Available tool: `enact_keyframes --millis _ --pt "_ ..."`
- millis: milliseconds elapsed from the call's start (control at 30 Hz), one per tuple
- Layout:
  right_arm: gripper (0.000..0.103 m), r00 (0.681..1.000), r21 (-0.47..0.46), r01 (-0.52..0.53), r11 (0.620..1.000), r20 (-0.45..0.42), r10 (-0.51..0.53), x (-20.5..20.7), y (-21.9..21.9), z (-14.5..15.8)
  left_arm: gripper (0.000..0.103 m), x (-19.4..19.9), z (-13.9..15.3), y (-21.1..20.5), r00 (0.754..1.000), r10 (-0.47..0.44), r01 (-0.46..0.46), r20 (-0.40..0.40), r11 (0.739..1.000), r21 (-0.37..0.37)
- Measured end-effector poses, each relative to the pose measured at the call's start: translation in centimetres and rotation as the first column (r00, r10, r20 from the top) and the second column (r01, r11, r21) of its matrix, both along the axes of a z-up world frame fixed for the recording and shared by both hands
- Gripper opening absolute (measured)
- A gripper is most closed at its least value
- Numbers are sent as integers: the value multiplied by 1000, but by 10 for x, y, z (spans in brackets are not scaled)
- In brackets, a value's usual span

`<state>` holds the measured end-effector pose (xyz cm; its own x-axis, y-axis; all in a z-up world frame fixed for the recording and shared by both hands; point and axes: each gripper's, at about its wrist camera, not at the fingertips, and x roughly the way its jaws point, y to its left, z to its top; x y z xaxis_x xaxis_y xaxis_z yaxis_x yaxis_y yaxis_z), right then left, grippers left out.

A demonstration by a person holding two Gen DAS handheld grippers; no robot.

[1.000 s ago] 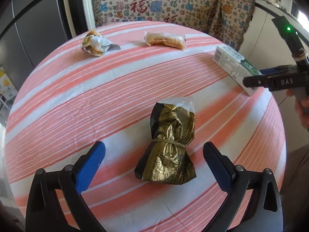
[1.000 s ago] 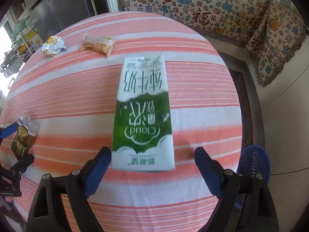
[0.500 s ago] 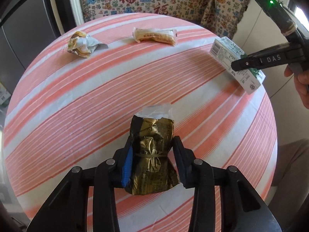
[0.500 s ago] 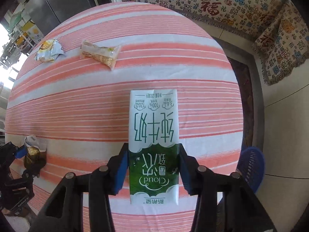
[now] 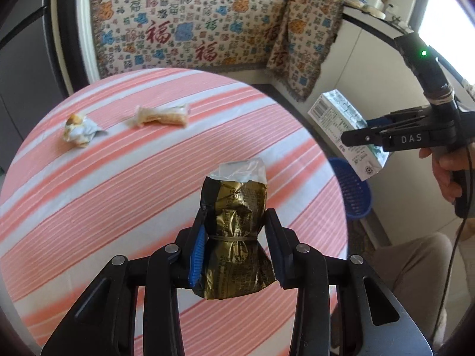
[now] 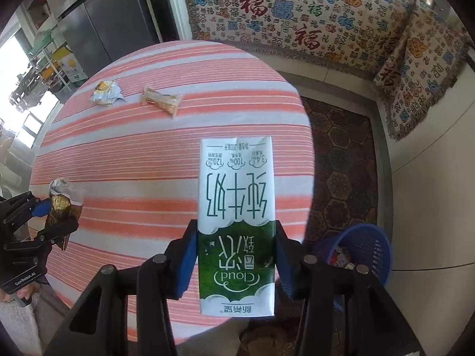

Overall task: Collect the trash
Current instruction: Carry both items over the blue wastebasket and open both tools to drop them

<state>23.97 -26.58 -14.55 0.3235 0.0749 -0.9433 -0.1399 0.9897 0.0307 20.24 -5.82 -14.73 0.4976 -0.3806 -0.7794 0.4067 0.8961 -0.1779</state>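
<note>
Both tongs are loaded, the left tongs (image 5: 234, 255) clenching the gold bag (image 5: 234, 231), the right tongs (image 6: 236, 255) the carton (image 6: 236, 222), so next comes carrying them over the blue basket (image 6: 374, 246) and letting go.

"Cloud" — milk carton (image 6: 236, 222); "DAS" — right gripper (image 5: 368, 130)

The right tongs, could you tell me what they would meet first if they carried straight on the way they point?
Probably the striped table near its edge, beyond the milk carton they grip; depth is unclear.
</note>
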Motion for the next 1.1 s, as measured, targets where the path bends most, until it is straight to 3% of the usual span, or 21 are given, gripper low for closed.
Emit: enact_keyframes --millis 233,500,833,1100 --pt "48 988 -6 154 988 8 -154 -29 -102 4 38 5 17 -98 992 -121 122 18 990 -63" --pt "48 950 -9 313 950 -5 -313 -62 -214 -10 38 19 14 -215 970 -244 244 12 966 -84" --pt "48 896 54 443 895 -41 -441 -77 -310 -59 38 46 -32 -327 949 -312 308 -48 948 -75" --pt "48 862 127 508 852 -80 -501 -81 -354 -104 38 60 -75 -380 939 -327 321 -110 945 -66"
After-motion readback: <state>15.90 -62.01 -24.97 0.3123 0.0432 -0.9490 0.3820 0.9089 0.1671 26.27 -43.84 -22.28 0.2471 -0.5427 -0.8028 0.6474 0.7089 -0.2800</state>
